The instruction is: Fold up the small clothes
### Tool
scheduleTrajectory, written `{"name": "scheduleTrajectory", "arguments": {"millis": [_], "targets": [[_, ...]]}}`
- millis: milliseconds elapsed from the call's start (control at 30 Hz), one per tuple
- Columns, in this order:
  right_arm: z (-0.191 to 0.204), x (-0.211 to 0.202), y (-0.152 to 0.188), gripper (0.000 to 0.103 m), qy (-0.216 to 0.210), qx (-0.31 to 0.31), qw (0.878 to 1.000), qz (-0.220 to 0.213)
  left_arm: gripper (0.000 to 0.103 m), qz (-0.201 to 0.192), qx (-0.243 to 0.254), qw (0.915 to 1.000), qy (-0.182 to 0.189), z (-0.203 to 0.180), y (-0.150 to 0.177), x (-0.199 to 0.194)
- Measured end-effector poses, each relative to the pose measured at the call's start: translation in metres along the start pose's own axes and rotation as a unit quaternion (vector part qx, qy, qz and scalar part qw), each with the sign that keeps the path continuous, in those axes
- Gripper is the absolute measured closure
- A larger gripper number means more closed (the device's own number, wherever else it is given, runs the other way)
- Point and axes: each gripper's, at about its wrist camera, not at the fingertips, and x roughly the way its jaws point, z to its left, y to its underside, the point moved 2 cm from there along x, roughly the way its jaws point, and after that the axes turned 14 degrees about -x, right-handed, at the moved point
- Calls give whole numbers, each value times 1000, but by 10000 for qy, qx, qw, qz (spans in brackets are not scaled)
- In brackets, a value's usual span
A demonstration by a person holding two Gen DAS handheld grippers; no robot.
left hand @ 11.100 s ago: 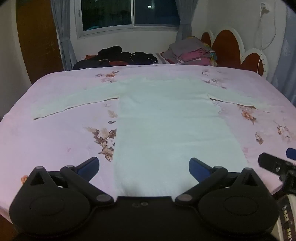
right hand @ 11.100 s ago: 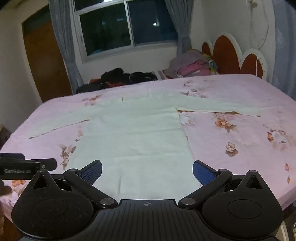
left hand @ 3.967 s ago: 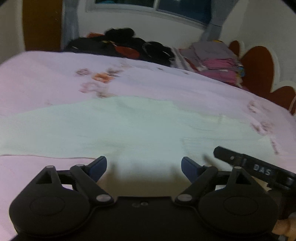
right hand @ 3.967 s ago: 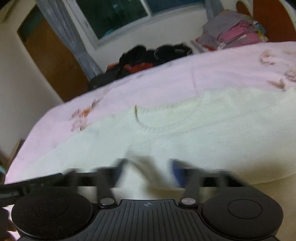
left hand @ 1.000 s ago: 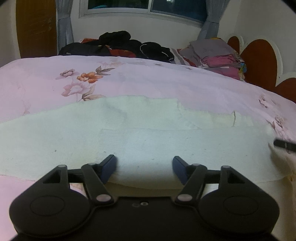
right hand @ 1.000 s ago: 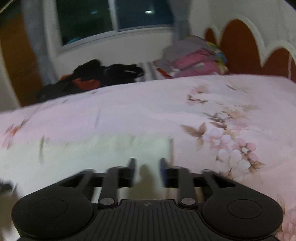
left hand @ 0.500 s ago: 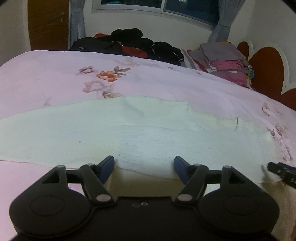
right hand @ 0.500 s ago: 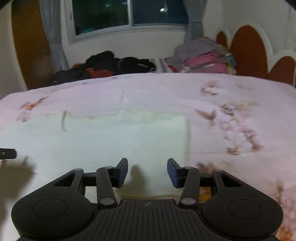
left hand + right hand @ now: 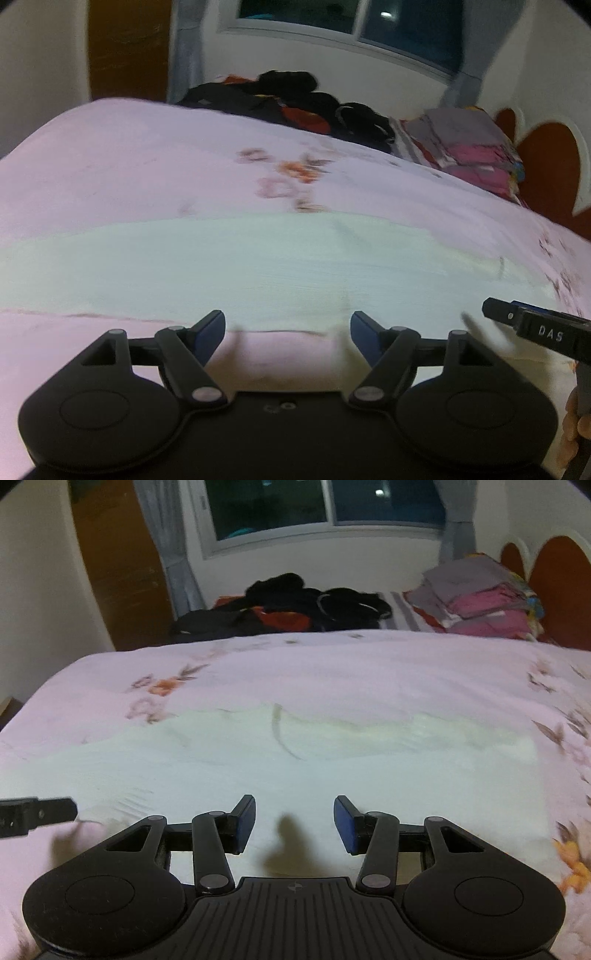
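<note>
A pale sweater (image 9: 332,768) lies folded on the pink floral bed (image 9: 332,664); the left gripper (image 9: 288,332) is opening, empty; the right gripper (image 9: 294,821) stands parted, empty, beneath a dark window (image 9: 321,502).

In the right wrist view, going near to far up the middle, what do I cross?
Right gripper → cream sweater → bare pink floral bedsheet → pile of dark clothes → window.

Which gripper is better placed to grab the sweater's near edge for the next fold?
Left: the left gripper straddles the cream sweater's near edge, jaws opening; the right gripper hangs over its middle.
</note>
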Motion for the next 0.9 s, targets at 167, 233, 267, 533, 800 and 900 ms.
{"name": "scheduleTrajectory", "arguments": {"millis": [167, 233, 267, 533, 800, 900], "targets": [[32, 26, -9, 56, -2, -128, 9997, 195, 29, -50, -453, 9986, -270, 62, -15, -9], [42, 37, -9, 56, 33, -150, 9995, 263, 29, -75, -560, 9977, -364, 80, -18, -13], [46, 42, -9, 56, 91, -173, 9994, 284, 29, -80, -613, 9973, -395, 89, -20, -14], [63, 63, -5, 56, 397, -270, 9978, 464, 29, -8, -884, 9951, -433, 132, -25, -16], [85, 66, -10, 56, 395, -366, 9978, 394, 29, 1, -1192, 9914, -533, 164, -33, -9], [93, 73, -10, 56, 353, -438, 9972, 501, 29, 43, -1345, 9893, -563, 178, -36, -7]]}}
